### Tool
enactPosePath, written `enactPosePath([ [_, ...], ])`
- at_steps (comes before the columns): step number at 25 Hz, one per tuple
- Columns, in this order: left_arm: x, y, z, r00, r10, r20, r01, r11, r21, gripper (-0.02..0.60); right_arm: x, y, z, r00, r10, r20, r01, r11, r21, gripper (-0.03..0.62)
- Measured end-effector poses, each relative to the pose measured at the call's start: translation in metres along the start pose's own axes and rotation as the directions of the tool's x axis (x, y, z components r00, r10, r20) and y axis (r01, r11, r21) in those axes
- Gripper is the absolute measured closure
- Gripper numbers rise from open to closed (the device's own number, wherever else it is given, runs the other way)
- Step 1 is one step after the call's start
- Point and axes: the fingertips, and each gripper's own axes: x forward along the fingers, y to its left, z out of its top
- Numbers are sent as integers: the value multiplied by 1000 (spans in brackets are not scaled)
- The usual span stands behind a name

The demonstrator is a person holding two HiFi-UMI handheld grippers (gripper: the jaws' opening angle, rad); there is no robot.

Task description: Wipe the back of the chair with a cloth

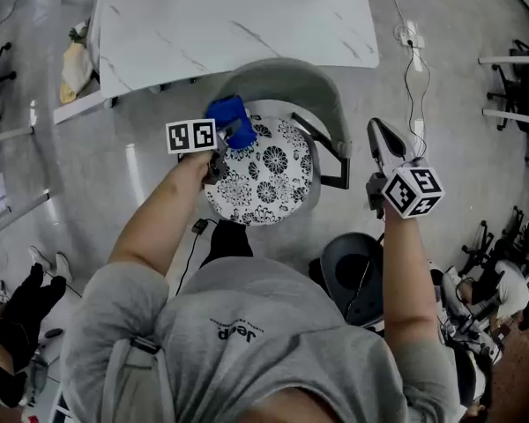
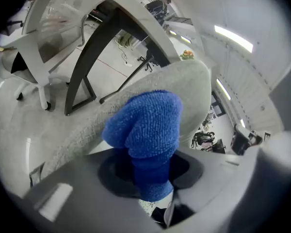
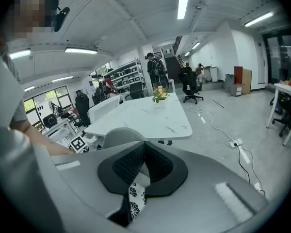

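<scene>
A chair with a curved grey back (image 1: 286, 76) and a black-and-white flowered seat (image 1: 263, 173) stands in front of me. My left gripper (image 1: 233, 131) is shut on a bunched blue cloth (image 1: 230, 115) at the left inner side of the back. In the left gripper view the cloth (image 2: 146, 127) sticks out of the jaws and lies against the grey back (image 2: 82, 130). My right gripper (image 1: 381, 141) is shut on nothing and is held to the right of the chair, apart from it. In the right gripper view, the right gripper (image 3: 144, 145) points over the chair back (image 3: 117, 137).
A white marble table (image 1: 234, 16) stands just behind the chair, with its dark legs (image 2: 87, 67) close behind the back. A black armrest (image 1: 333, 155) is on the chair's right. A dark round bin (image 1: 353, 271) stands near my right leg. A power strip and cable (image 1: 412, 37) lie on the floor.
</scene>
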Motion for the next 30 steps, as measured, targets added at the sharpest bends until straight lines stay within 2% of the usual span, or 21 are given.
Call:
enactPosePath([
  [6, 22, 6, 18, 999, 35, -6, -35, 999, -41, 407, -11, -7, -2, 1000, -27, 3, 27, 1000, 5, 590],
  [8, 29, 6, 21, 999, 44, -22, -45, 999, -27, 407, -20, -16, -4, 999, -48, 9, 48, 999, 11, 590],
  [12, 54, -7, 27, 996, 64, -62, -61, 997, 45, 407, -43, -42, -13, 994, -104, 22, 103, 994, 41, 589],
  [15, 81, -25, 32, 993, 78, -89, -67, 990, 126, 407, -59, -61, -22, 989, -143, 31, 141, 987, 74, 589],
  [22, 142, -73, 21, 974, 107, -198, -37, 943, 332, 407, -102, -95, -43, 975, -221, 35, 215, 969, 121, 590],
  [30, 181, -114, -5, 952, 136, -273, -2, 897, 441, 407, -131, -111, -52, 962, -270, 36, 263, 954, 143, 590],
])
